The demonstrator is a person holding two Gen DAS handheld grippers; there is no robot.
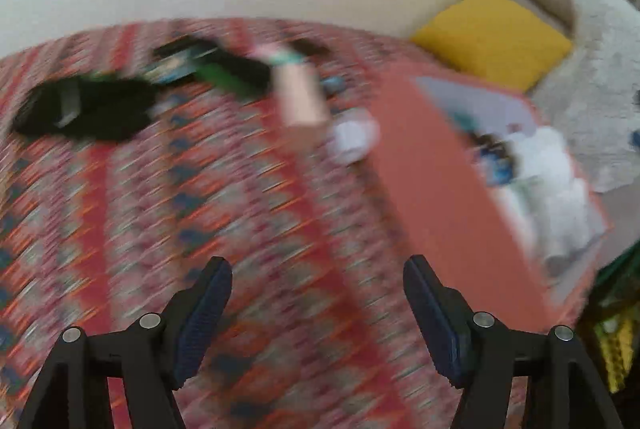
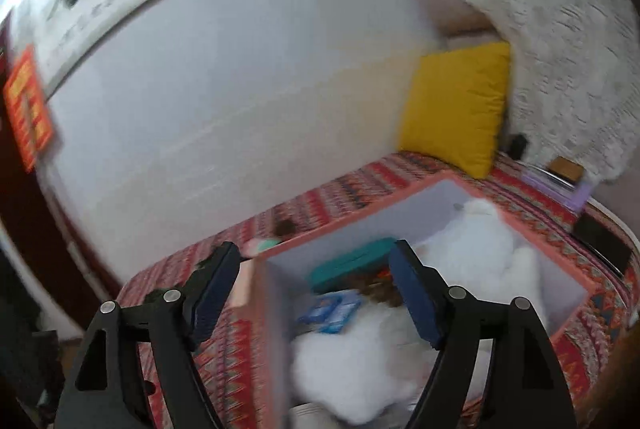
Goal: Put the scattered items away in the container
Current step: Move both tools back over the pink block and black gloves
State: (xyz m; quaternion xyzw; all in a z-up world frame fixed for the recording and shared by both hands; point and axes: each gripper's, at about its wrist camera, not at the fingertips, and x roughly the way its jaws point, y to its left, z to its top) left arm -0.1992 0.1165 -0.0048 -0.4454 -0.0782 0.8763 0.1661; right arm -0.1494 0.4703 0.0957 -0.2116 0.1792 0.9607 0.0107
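Left wrist view: left gripper (image 1: pixel 316 309) hanging spread, empty; black items (image 1: pixel 84 107), pink box (image 1: pixel 302 97) lying outside container (image 1: pixel 432 189). Right gripper (image 2: pixel 314 289) spread, empty, hovering over container holding white fluffy things (image 2: pixel 352 369).

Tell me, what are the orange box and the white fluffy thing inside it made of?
The orange box looks like stiff cardboard or fabric-covered board: flat matte walls, sharp corners, pale lining. The white fluffy thing seems plush or fleece, soft and lumpy with no shine. Blur leaves both uncertain.
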